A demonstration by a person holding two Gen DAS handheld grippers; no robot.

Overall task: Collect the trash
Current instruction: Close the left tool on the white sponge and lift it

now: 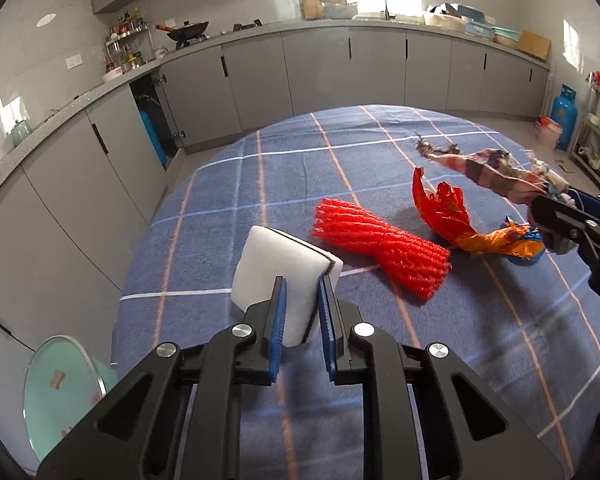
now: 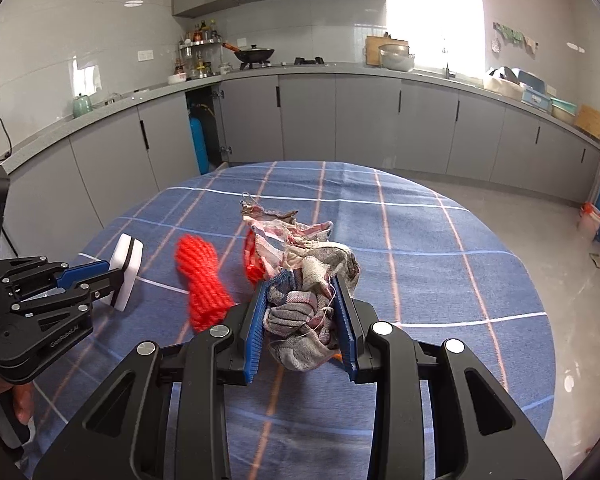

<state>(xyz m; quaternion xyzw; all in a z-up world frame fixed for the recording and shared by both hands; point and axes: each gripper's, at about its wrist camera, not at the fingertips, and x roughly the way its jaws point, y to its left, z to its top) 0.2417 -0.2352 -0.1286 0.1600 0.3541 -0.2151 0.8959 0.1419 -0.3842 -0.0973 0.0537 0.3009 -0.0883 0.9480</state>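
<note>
A white sponge (image 1: pixel 284 268) with a dark edge stands between the blue pads of my left gripper (image 1: pixel 302 292), which is shut on it just above the blue plaid tablecloth (image 1: pixel 340 160). A red foam net sleeve (image 1: pixel 384 248) lies to its right. Beyond that lies a crumpled red and orange wrapper (image 1: pixel 444 208). My right gripper (image 2: pixel 300 284) is shut on a bunched, frayed checked rag (image 2: pixel 308 256), held over the table. The rag hides most of the wrapper in the right wrist view. There the left gripper (image 2: pixel 116 276) with the sponge (image 2: pixel 128 264) shows at the left, the net sleeve (image 2: pixel 200 276) beside it.
A pale green bin with a glass lid (image 1: pixel 60 392) sits below the table's near left edge. Grey kitchen cabinets (image 1: pixel 252 80) run around the room beyond the table. A blue gas cylinder (image 1: pixel 566 120) and a shelf rack stand at the far right.
</note>
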